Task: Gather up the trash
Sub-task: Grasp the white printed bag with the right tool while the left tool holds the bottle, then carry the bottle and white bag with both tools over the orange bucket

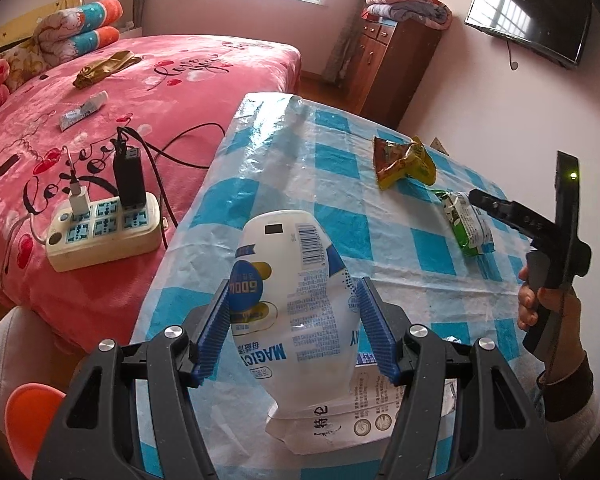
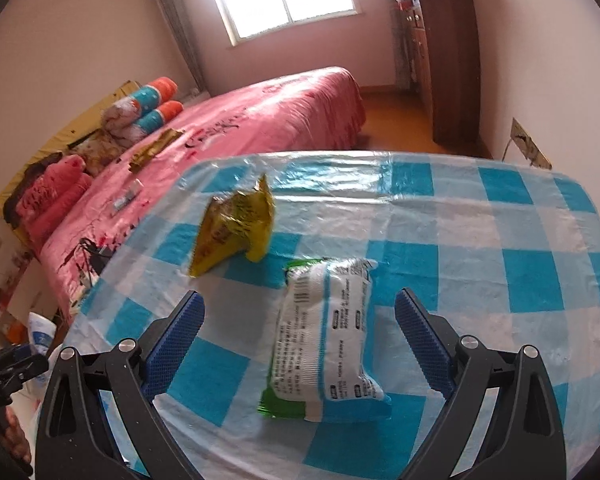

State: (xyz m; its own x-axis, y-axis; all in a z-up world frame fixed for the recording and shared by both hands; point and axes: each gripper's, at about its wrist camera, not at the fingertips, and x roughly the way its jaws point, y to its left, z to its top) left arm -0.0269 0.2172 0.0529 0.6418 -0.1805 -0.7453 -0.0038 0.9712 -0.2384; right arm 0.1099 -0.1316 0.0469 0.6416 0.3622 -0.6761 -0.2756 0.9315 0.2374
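Note:
My left gripper point(image 1: 294, 304) is shut on a white and blue plastic pouch point(image 1: 296, 300), held above the near edge of the blue checked table point(image 1: 340, 168). A green and white wrapper point(image 2: 324, 336) lies flat on the table between the open fingers of my right gripper point(image 2: 300, 320); it also shows in the left wrist view point(image 1: 466, 222). A crumpled yellow snack bag point(image 2: 236, 224) lies beyond it, seen in the left wrist view point(image 1: 404, 160) too. The right gripper point(image 1: 476, 196) shows from the side in the left wrist view.
A pink bed point(image 1: 148, 92) stands left of the table with a power strip point(image 1: 104, 228), cables, a small tube point(image 1: 82, 110) and a gold wrapper point(image 1: 104, 68) on it. A wooden cabinet point(image 1: 392, 64) stands at the back. A TV point(image 1: 528, 12) hangs on the wall.

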